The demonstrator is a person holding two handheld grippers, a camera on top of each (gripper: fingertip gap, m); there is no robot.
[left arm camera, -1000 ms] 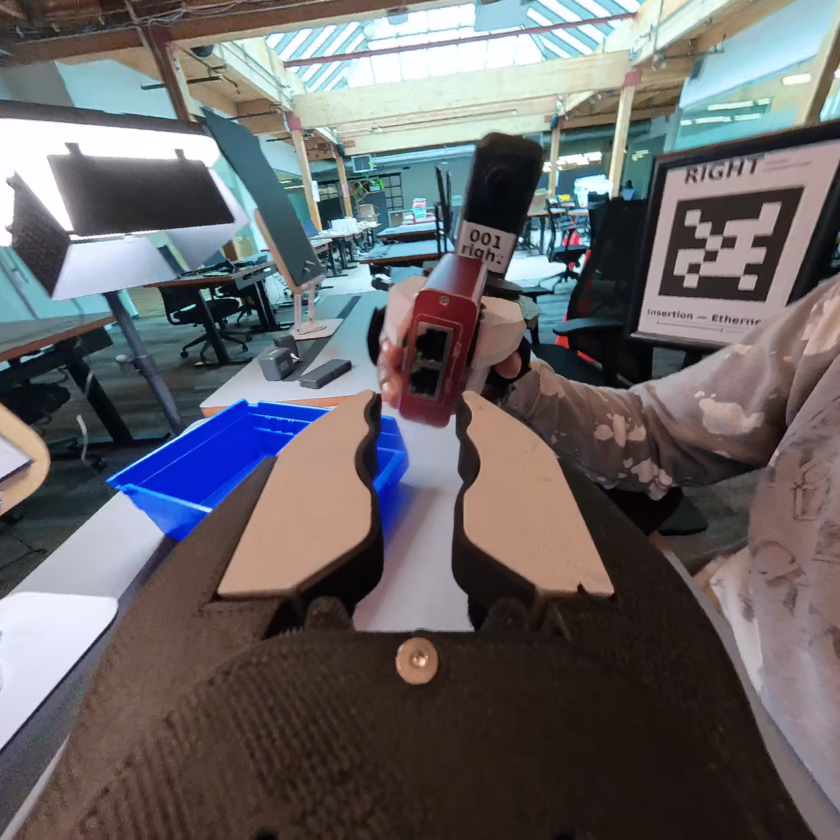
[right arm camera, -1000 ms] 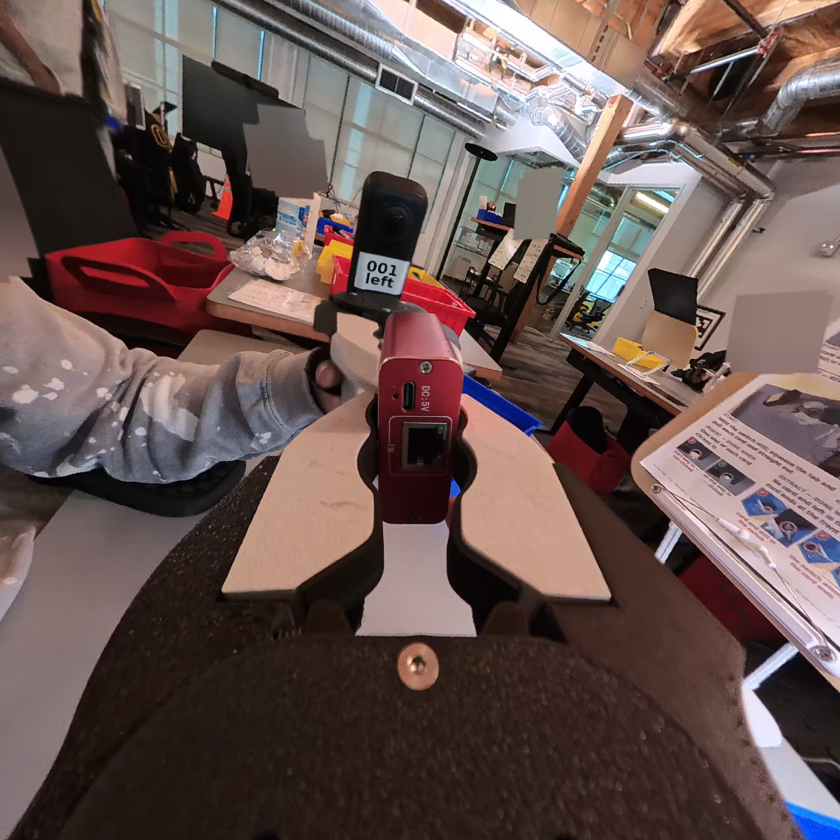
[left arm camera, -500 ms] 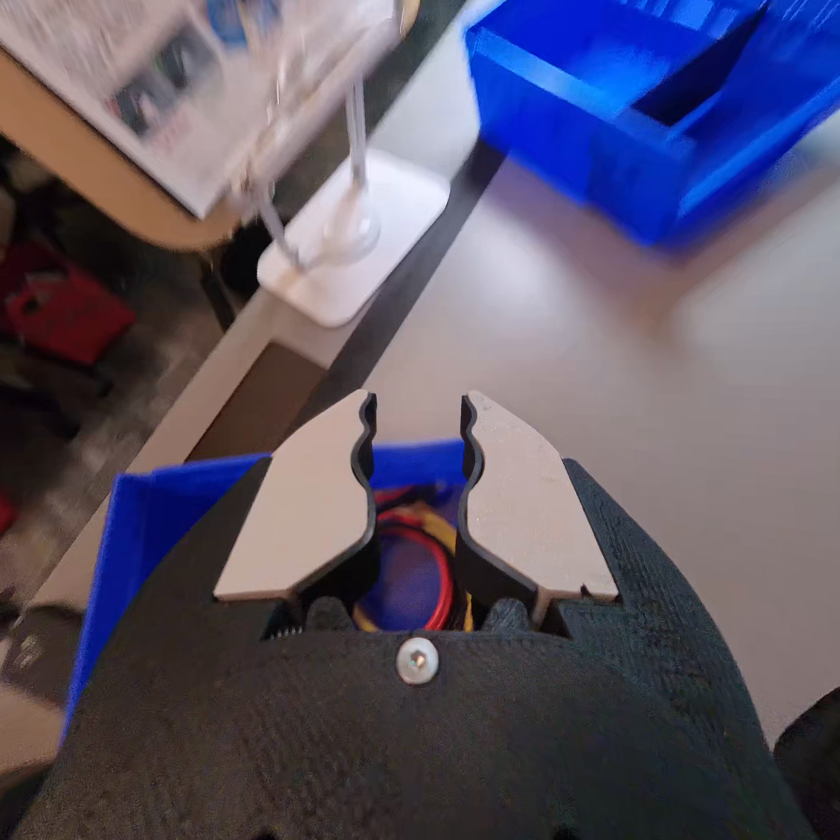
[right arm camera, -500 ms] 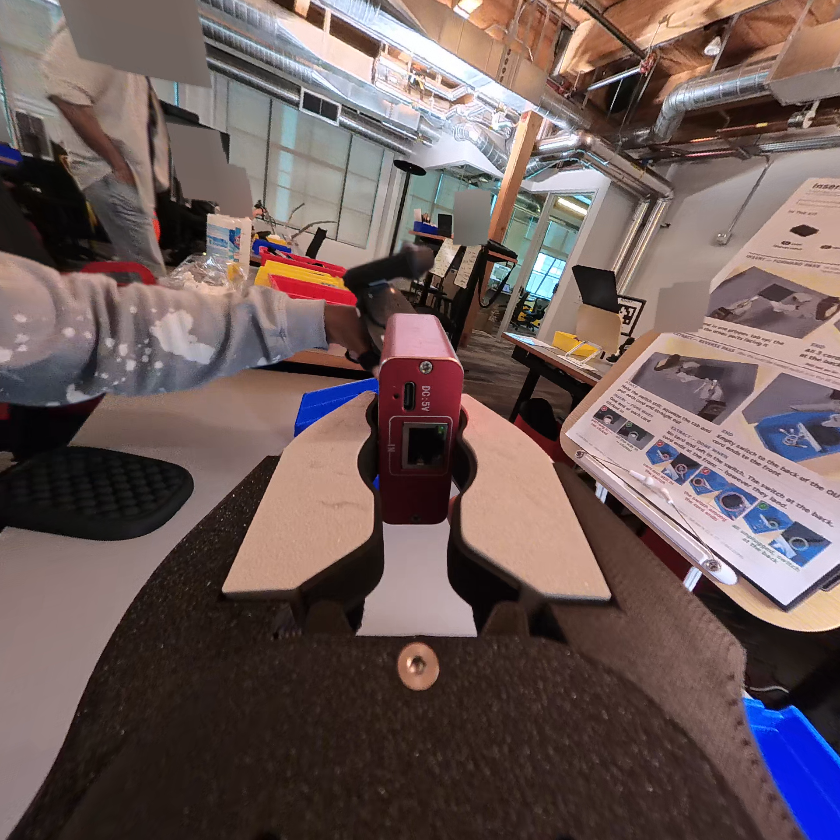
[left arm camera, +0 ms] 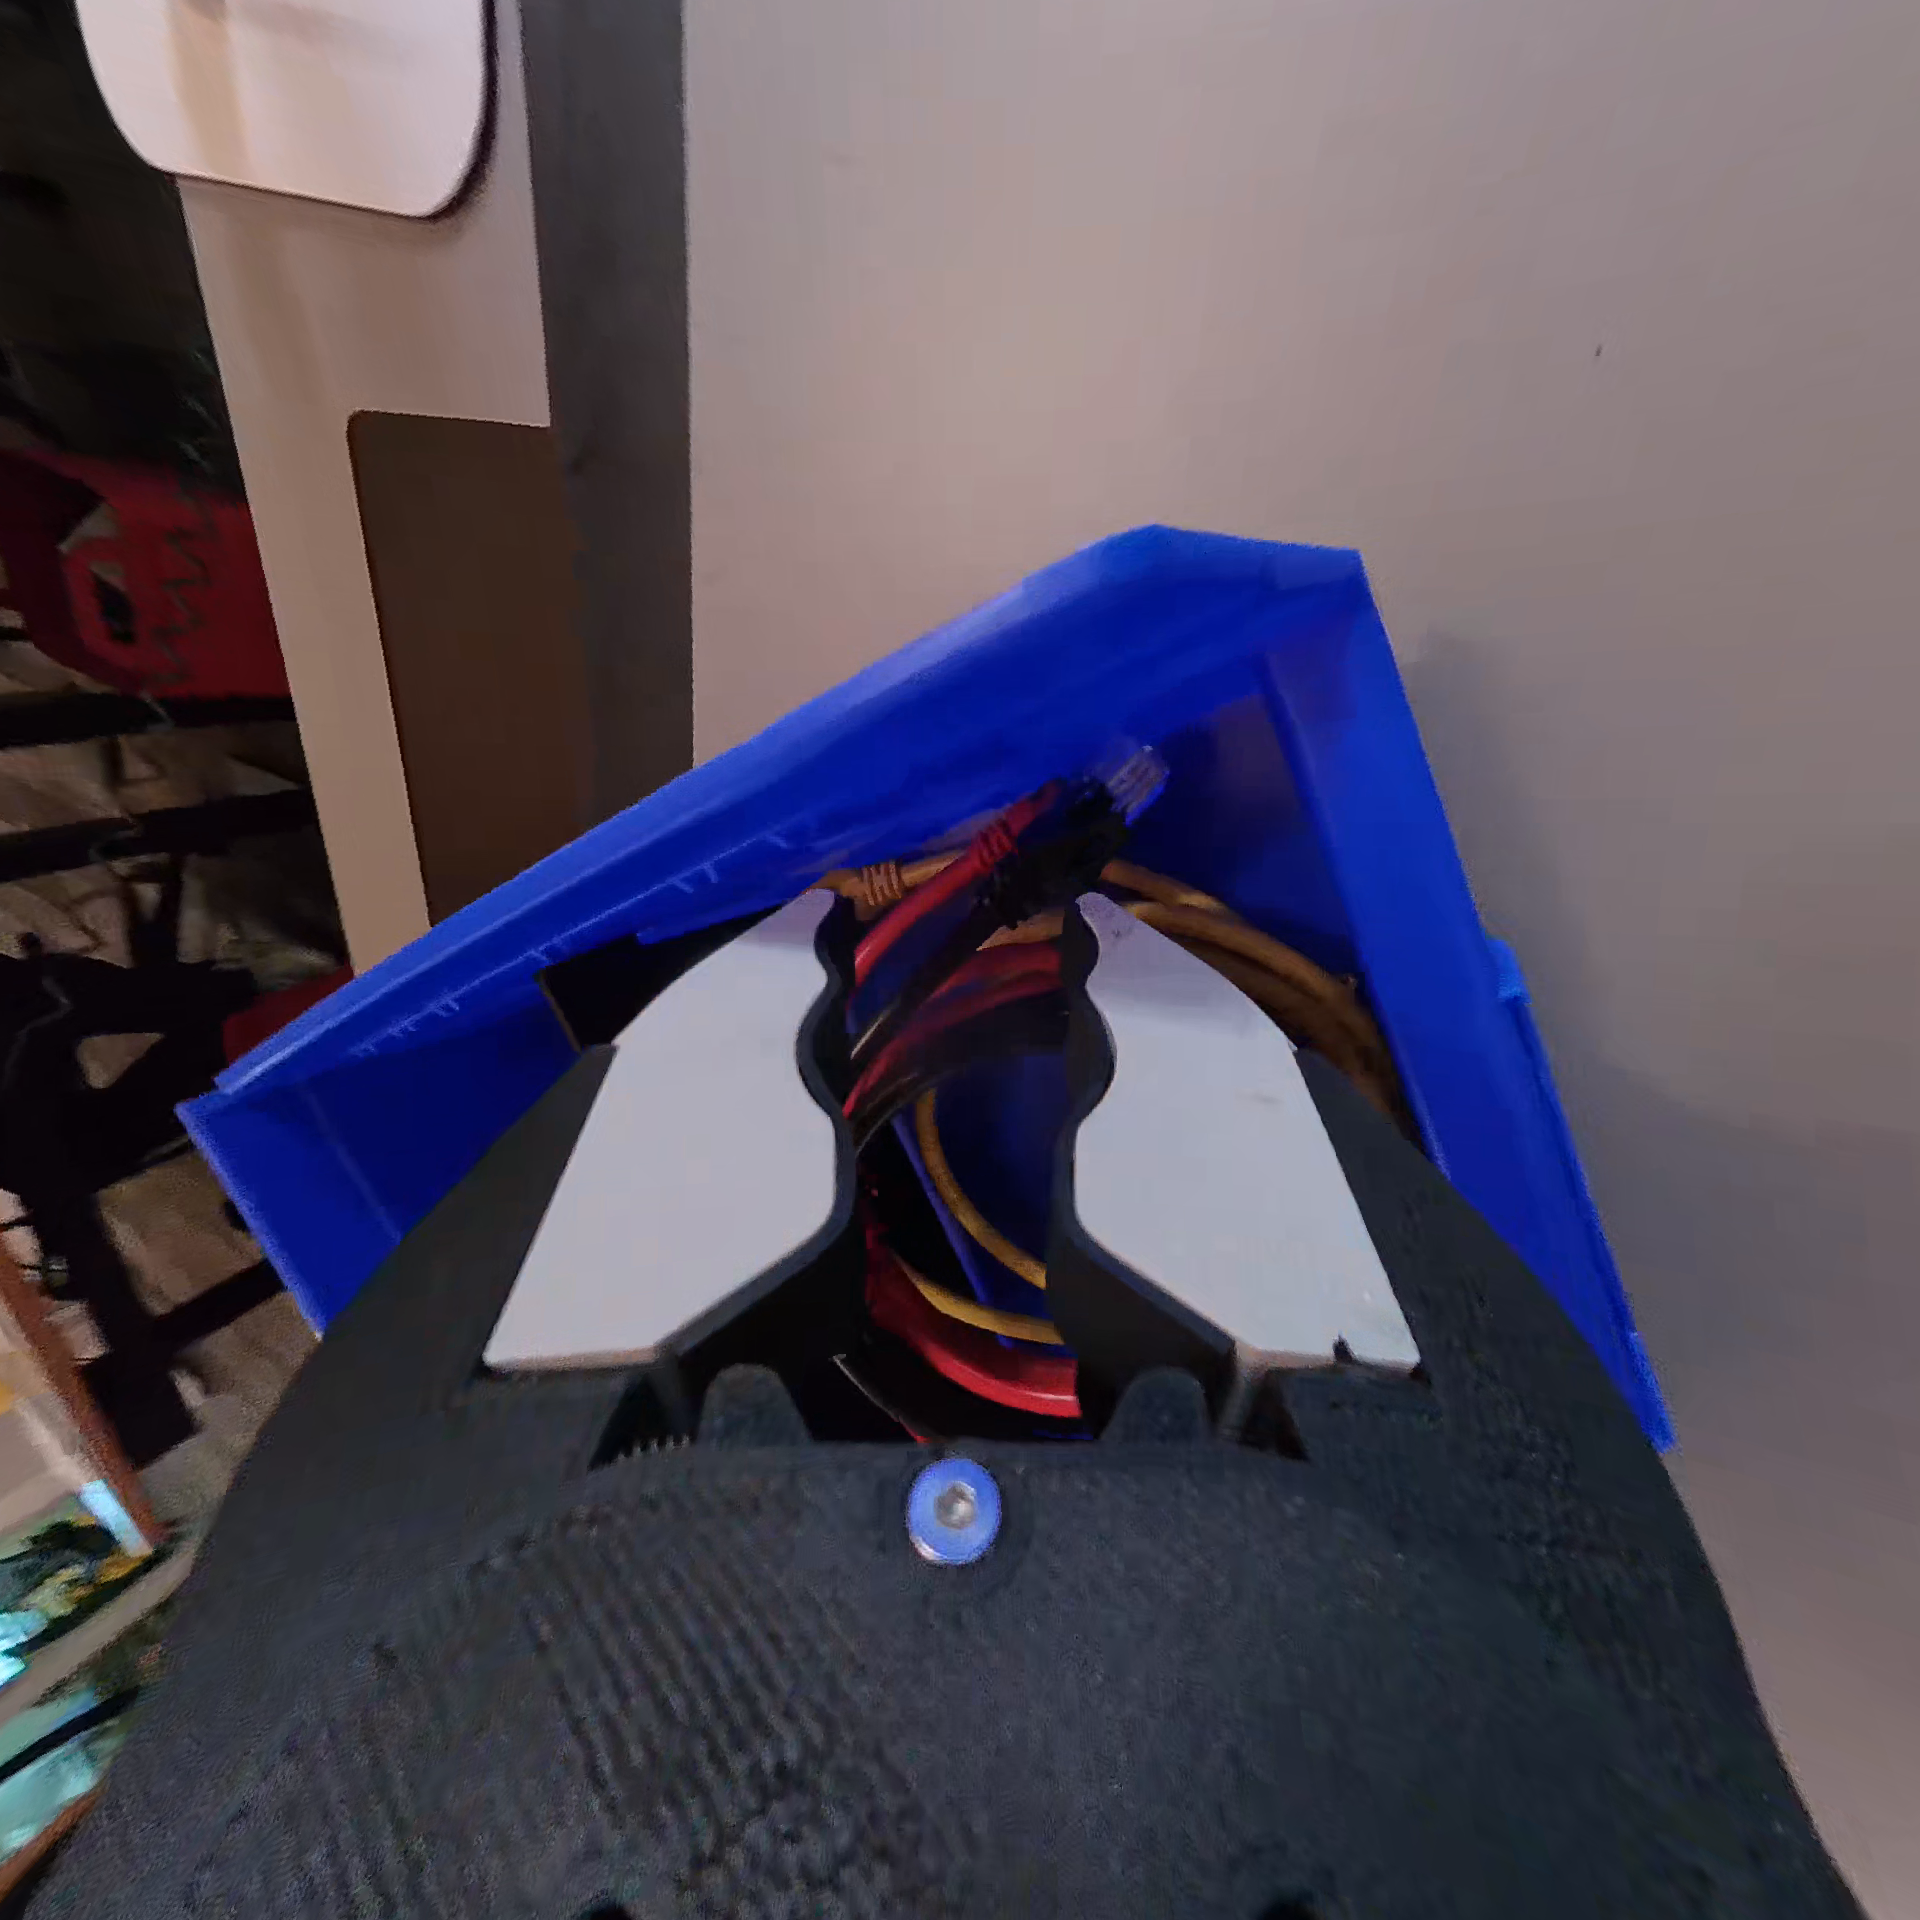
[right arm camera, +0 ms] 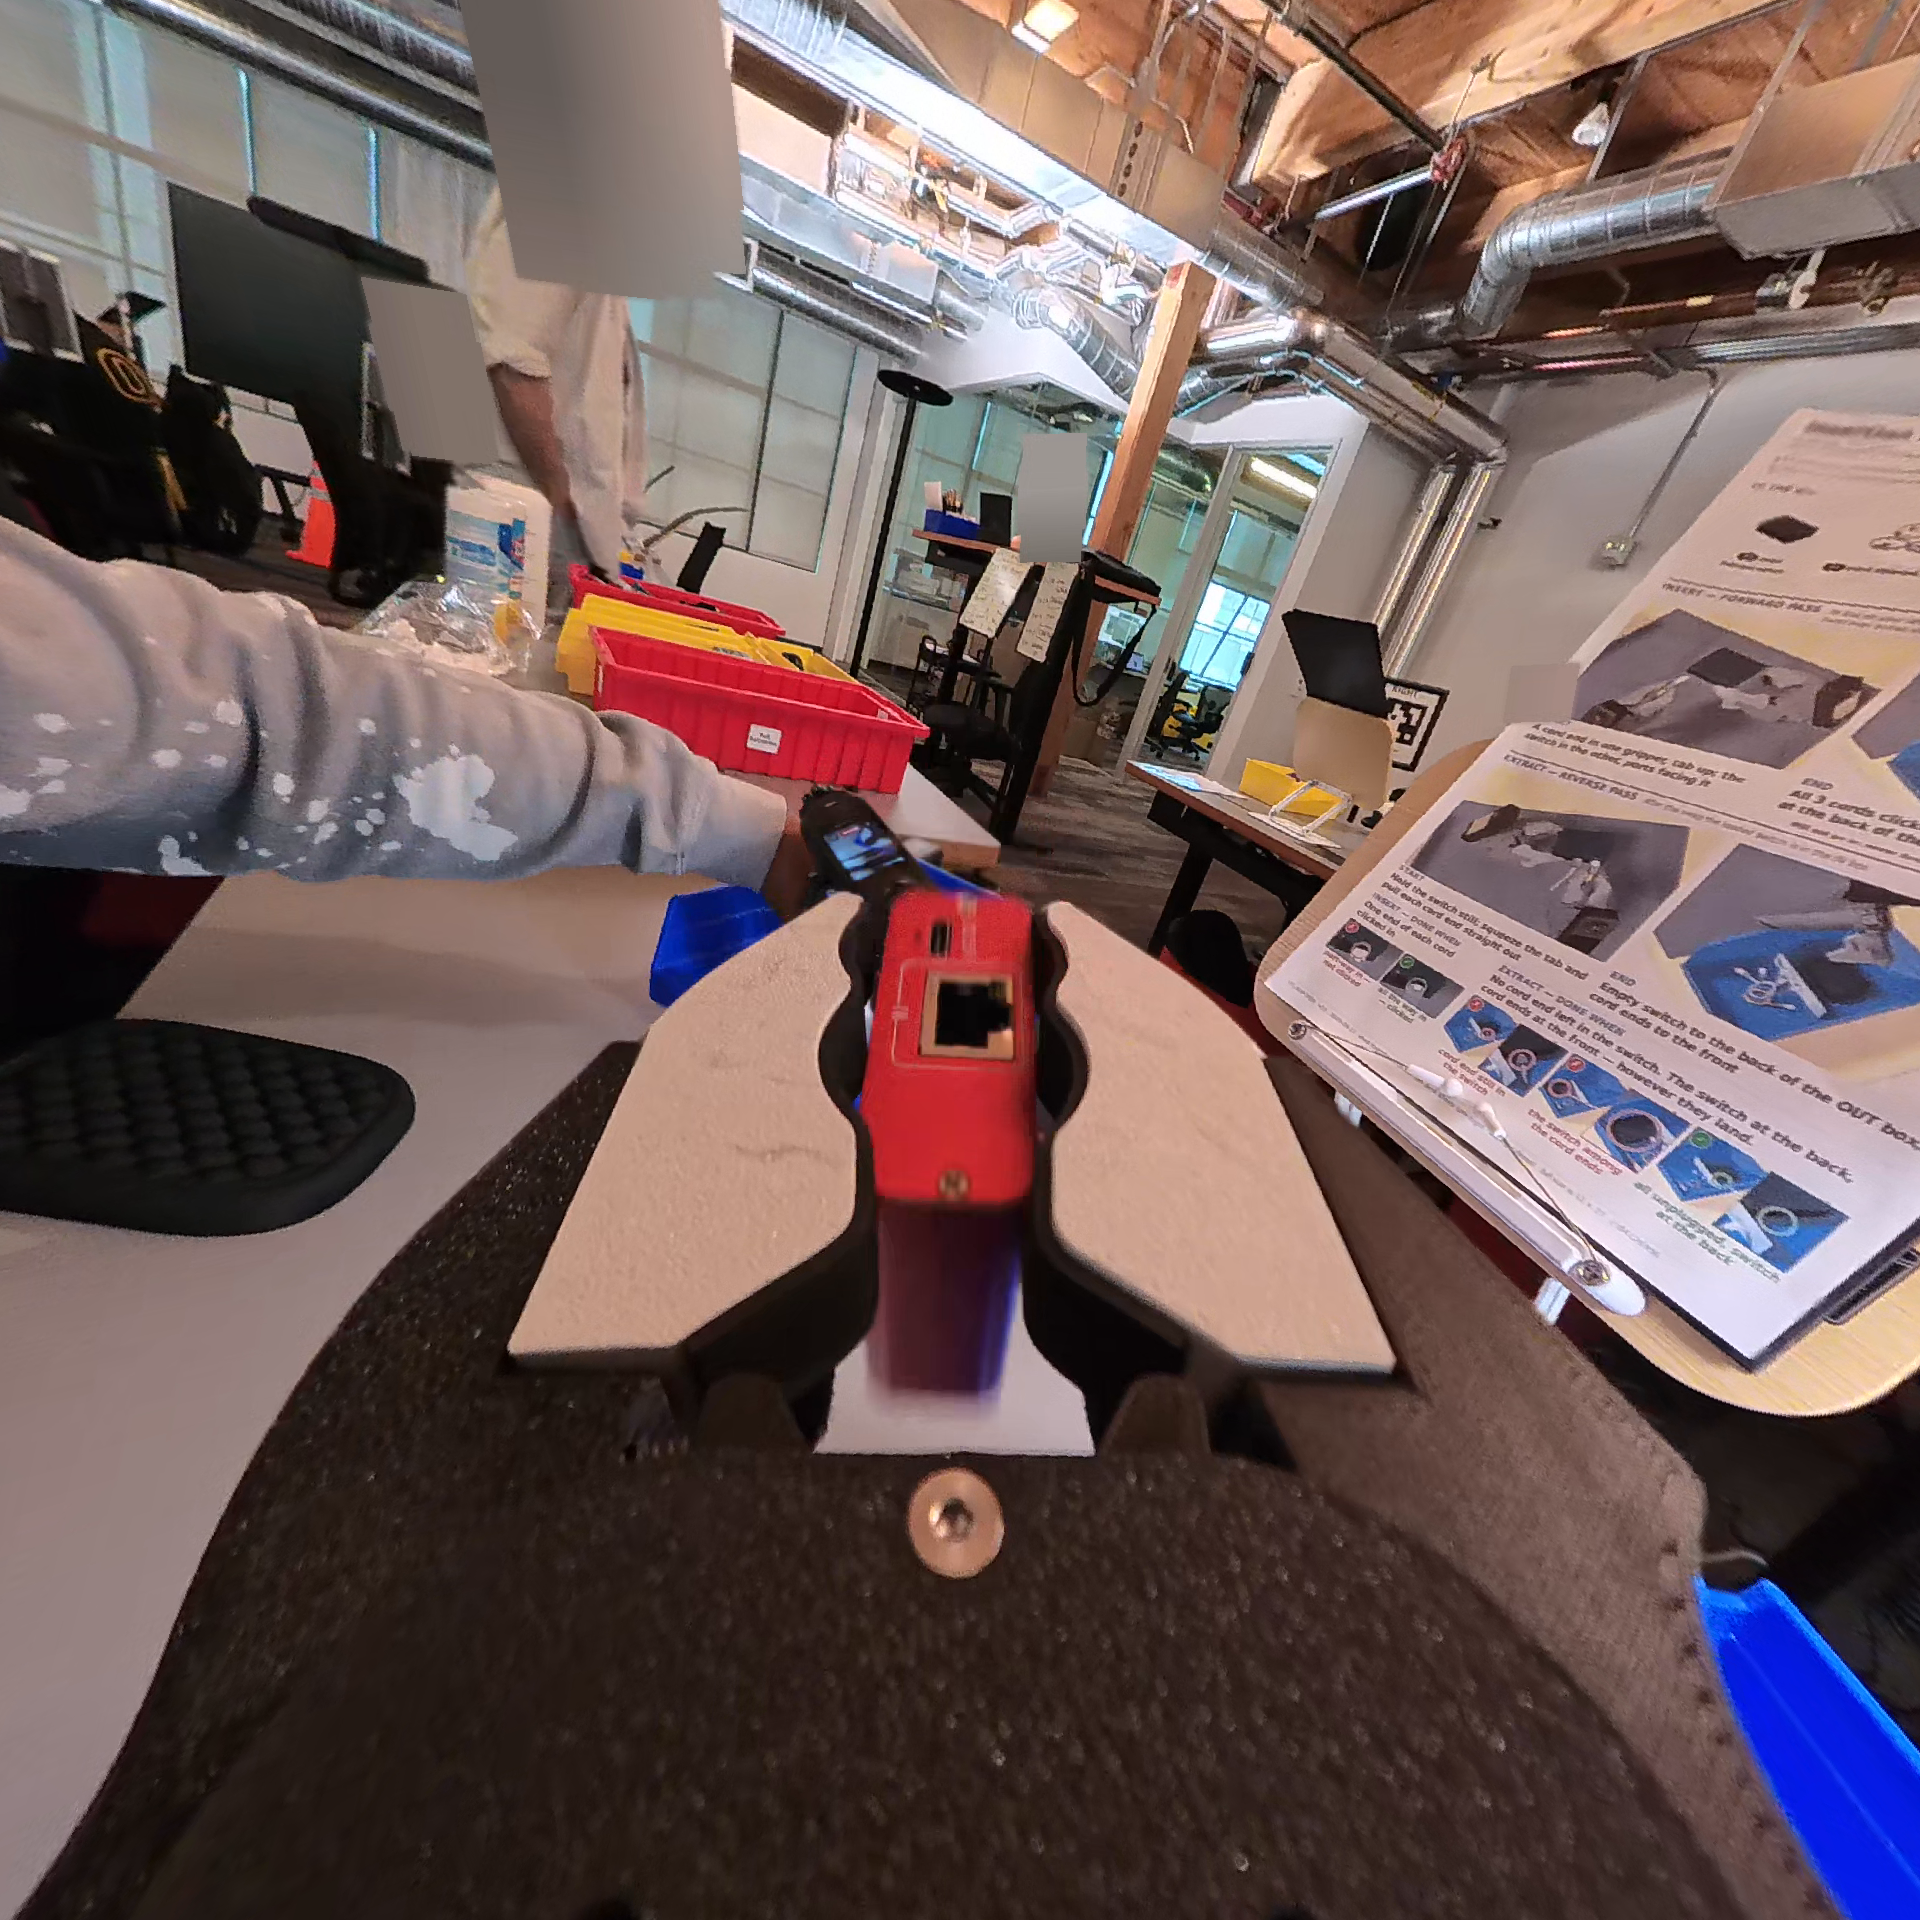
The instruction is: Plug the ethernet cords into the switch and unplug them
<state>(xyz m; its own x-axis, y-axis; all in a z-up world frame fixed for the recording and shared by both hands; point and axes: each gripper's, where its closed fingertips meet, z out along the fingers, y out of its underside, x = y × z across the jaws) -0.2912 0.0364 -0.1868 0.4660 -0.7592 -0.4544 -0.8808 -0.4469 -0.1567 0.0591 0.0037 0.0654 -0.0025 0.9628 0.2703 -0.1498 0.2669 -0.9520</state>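
Observation:
In the left wrist view my left gripper (left arm camera: 956, 935) is open and points down into a blue bin (left arm camera: 935, 748) on the table. Coiled red (left arm camera: 935, 914), yellow (left arm camera: 1226, 935) and black ethernet cords lie in it. Some cord strands run between my fingers, unclamped. A clear plug (left arm camera: 1132, 774) lies near the bin's far wall. In the right wrist view my right gripper (right arm camera: 951, 935) is shut on the red switch (right arm camera: 951, 1049), held above the table with one port facing the camera. The left gripper (right arm camera: 862, 842) shows beyond it over the bin (right arm camera: 707, 935).
A person's grey speckled sleeve (right arm camera: 312, 748) reaches across from the left. A black pad (right arm camera: 177, 1122) lies on the table at left. An instruction sheet on a board (right arm camera: 1610, 987) stands at right. Another blue bin (right arm camera: 1818, 1745) is at the bottom right. Red and yellow bins (right arm camera: 748, 707) sit on a far table.
My left gripper has swung away from facing the switch and gone down into the blue bin of cords, still open. My right gripper keeps hold of the switch and has turned slightly.

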